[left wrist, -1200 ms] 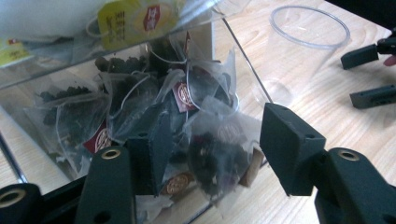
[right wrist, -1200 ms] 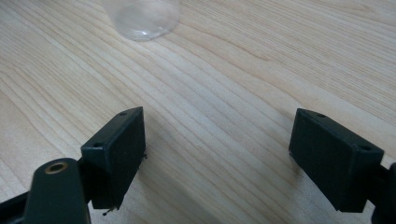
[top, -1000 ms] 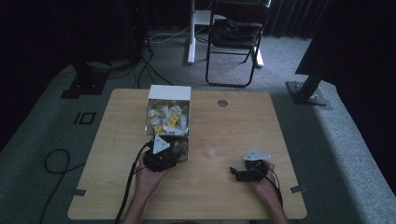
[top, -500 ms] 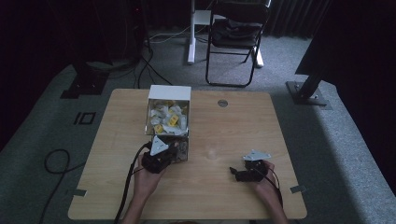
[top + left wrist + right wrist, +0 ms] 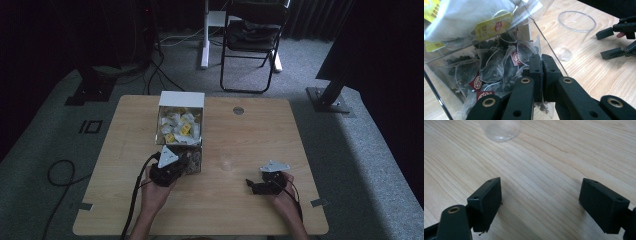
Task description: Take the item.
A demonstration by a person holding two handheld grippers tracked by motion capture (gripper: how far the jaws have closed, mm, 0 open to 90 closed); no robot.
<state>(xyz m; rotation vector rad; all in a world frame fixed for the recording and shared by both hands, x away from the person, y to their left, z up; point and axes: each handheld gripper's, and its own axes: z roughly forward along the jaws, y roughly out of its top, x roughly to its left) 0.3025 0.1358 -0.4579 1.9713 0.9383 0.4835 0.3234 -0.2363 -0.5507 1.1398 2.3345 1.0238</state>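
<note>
A two-tier clear box (image 5: 180,125) stands mid-table, with yellow-tagged tea bags (image 5: 492,26) in the upper tier. Dark red-tagged tea bags (image 5: 499,67) fill the lower tier. My left gripper (image 5: 189,163) reaches into the open front of that lower tier. Its jaws (image 5: 541,67) are pressed together on the mesh of a dark tea bag (image 5: 543,107). A clear plastic cup (image 5: 228,162) (image 5: 575,31) (image 5: 500,128) stands empty to the right of the box. My right gripper (image 5: 251,186) (image 5: 541,200) (image 5: 607,43) rests low over the table, open wide, pointing at the cup with nothing between its fingers.
The wooden table (image 5: 240,135) has a round cable hole (image 5: 238,110) at the back. A folding chair (image 5: 252,35) and a stand base (image 5: 330,97) sit on the carpet beyond. Cables trail off the left gripper toward the floor at left.
The left gripper has edged slightly back toward the person at the box front. The right gripper has stayed where it was.
</note>
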